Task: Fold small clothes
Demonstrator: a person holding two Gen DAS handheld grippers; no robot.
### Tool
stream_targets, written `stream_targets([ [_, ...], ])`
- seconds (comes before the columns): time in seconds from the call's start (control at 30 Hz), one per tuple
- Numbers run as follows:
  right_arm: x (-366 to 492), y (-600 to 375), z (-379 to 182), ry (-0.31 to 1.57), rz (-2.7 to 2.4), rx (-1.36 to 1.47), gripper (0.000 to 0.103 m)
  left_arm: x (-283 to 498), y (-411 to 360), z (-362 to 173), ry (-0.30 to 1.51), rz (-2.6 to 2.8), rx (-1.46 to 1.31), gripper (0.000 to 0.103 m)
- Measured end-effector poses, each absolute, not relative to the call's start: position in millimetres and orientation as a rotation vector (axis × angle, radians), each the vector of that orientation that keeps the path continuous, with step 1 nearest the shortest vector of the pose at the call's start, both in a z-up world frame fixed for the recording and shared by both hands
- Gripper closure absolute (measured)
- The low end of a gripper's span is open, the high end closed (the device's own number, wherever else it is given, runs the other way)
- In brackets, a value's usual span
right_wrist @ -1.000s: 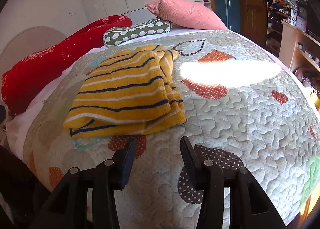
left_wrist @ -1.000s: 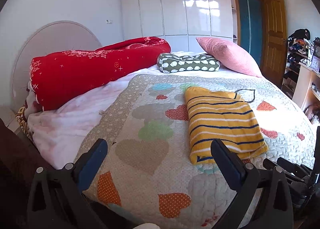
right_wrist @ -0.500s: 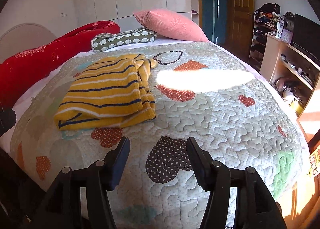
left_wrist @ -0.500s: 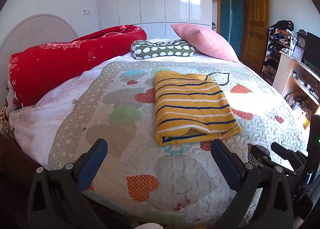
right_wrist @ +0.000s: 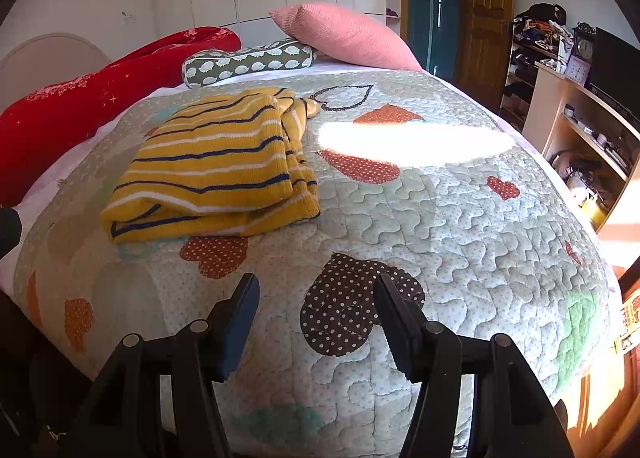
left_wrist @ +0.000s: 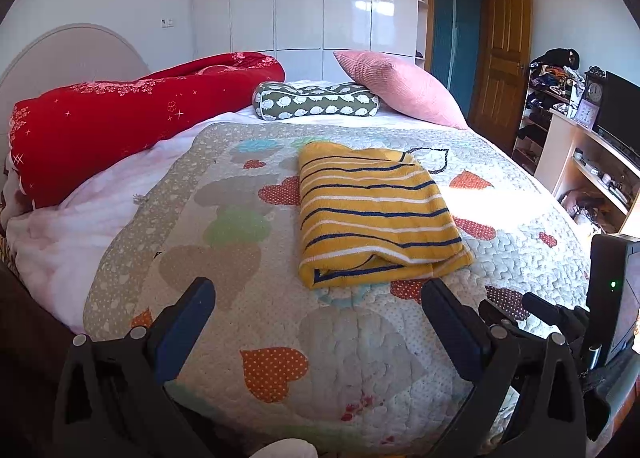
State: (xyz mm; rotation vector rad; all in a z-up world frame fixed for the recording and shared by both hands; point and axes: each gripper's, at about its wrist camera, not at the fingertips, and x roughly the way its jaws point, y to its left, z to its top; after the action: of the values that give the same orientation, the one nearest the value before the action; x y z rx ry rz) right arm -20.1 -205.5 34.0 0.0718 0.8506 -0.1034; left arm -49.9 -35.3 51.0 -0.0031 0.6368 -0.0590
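A yellow knit garment with navy and white stripes [left_wrist: 372, 214] lies folded in a neat rectangle on the heart-patterned quilt [left_wrist: 224, 242]. It also shows in the right wrist view [right_wrist: 216, 166], folded, with its layered edges facing right. My left gripper [left_wrist: 318, 298] is open and empty, held back over the near edge of the bed, short of the garment. My right gripper [right_wrist: 316, 290] is open and empty, near the foot of the bed, to the right of and below the garment.
A rolled red blanket [left_wrist: 120, 118], a green bolster [left_wrist: 316, 102] and a pink pillow [left_wrist: 400, 86] lie at the far end of the bed. A shelf unit with clutter [left_wrist: 588, 162] and a wooden door [left_wrist: 504, 58] stand to the right.
Both grippers have pulled back from the folded garment toward the foot of the bed. The right jaws have opened wider. The garment has not moved.
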Motion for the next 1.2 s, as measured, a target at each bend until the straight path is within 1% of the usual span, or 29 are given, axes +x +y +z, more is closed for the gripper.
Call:
stream_targets([
  [0.4, -26.8, -185.5, 45.1, 0.852, -0.09, 0.008, 0.04, -57.6, -27.4, 48.7, 0.68, -0.103, -0.028, 0.0],
  [0.6, -35.0, -172.7, 57.2, 0.841, -0.081, -0.027, 0.039, -61.3, -16.5, 41.5, 0.736, -0.108, -0.067, 0.0],
  [0.77, -42.3, -161.9, 70.0, 0.819, -0.068, -0.065, 0.036, -65.9, -8.8, 35.3, 0.771, -0.09, -0.074, 0.0],
  [1.1, -55.0, -156.4, 84.9, 0.822, -0.05, -0.09, 0.035, -73.0, 4.5, 25.6, 0.831, -0.04, -0.07, 0.0],
  [1.2, -60.3, -158.8, 88.6, 0.82, -0.06, -0.094, 0.033, -73.2, 8.0, 22.3, 0.852, -0.048, -0.09, 0.0],
])
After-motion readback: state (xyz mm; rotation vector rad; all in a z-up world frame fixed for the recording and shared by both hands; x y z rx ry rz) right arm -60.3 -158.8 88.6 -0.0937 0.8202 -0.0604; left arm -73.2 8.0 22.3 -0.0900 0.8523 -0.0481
